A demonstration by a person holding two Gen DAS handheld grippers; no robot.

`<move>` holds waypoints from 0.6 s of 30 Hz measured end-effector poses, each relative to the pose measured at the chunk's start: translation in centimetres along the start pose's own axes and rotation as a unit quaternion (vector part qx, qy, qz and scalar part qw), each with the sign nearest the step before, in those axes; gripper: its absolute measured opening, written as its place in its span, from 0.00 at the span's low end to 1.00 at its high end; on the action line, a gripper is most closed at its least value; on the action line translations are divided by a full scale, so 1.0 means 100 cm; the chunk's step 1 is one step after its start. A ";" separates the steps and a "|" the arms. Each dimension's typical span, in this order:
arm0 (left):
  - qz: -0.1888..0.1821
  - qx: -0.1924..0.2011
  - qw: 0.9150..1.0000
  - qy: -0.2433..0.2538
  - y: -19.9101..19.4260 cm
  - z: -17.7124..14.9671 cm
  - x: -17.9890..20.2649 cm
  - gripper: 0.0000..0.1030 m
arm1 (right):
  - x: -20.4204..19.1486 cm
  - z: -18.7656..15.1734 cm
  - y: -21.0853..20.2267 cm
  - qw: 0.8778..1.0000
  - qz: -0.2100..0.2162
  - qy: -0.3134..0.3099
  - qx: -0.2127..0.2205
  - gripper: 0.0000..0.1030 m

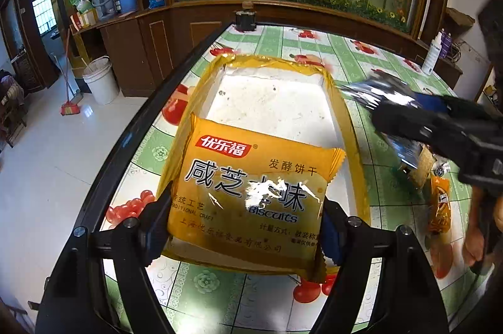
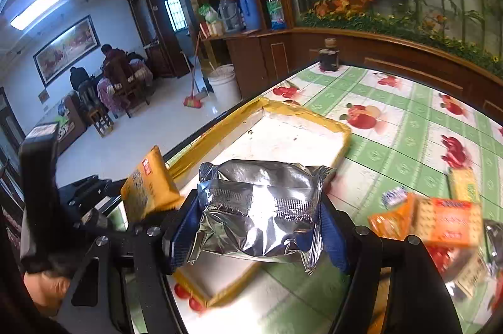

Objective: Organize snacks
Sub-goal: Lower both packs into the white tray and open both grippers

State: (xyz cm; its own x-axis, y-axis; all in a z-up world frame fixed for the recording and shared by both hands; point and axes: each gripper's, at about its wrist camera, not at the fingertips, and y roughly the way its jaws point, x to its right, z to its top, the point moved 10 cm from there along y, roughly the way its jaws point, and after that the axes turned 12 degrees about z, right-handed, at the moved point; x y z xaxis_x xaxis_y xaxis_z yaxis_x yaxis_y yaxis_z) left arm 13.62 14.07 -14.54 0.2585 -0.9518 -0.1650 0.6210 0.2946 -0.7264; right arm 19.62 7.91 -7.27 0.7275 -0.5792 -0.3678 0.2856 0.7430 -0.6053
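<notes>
In the left wrist view, your left gripper (image 1: 245, 227) clamps a yellow biscuit packet (image 1: 251, 202) by its two side edges, low in the frame's centre, above the near end of the tray (image 1: 355, 126). The tray is a shallow white box with yellow-taped rims; its long axis runs away from you toward the upper centre, and its floor is bare beyond the packet. The table's black edge (image 1: 132, 126) runs diagonally just left of the tray, so room there is tight; to the right, green fruit-print cloth lies open. The packet faces up, its top seam pointing up-frame; red logo "优乐福", then "发酵饼干", "咸芝", "Biscuits" and "TRADITIONAL CRAFT" are legible. Your right gripper (image 1: 377, 111) enters blurred from the right with a silver packet (image 1: 377, 92). In the right wrist view, your right gripper (image 2: 261, 227) grips the silver packet (image 2: 261, 208) crosswise, long axis left to right, back seam up, no print readable, over the tray (image 2: 342, 129). The yellow biscuit packet (image 2: 147, 189) stands tilted at left; orange packets (image 2: 440, 221) lie blurred at right.
</notes>
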 end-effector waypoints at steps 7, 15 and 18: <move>-0.003 -0.023 1.000 0.015 0.018 -0.008 0.002 0.75 | 0.003 0.002 0.057 0.999 0.013 0.003 -0.038 0.69; -0.001 -0.054 0.998 0.012 0.034 -0.016 -0.006 0.78 | 0.011 -0.005 0.082 0.998 0.018 0.015 -0.057 0.77; 0.013 -0.062 0.998 0.018 0.038 -0.019 -0.007 0.81 | 0.015 -0.004 0.082 0.998 0.015 0.023 -0.054 0.81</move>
State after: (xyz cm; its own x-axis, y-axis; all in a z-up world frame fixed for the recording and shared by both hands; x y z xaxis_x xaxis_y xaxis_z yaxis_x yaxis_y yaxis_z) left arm 14.39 15.74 -18.44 0.2440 -0.9474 -0.2071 0.5177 0.3079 -0.7982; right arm 22.81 12.99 -13.04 0.7047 -0.5732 -0.4181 0.1922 0.7215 -0.6653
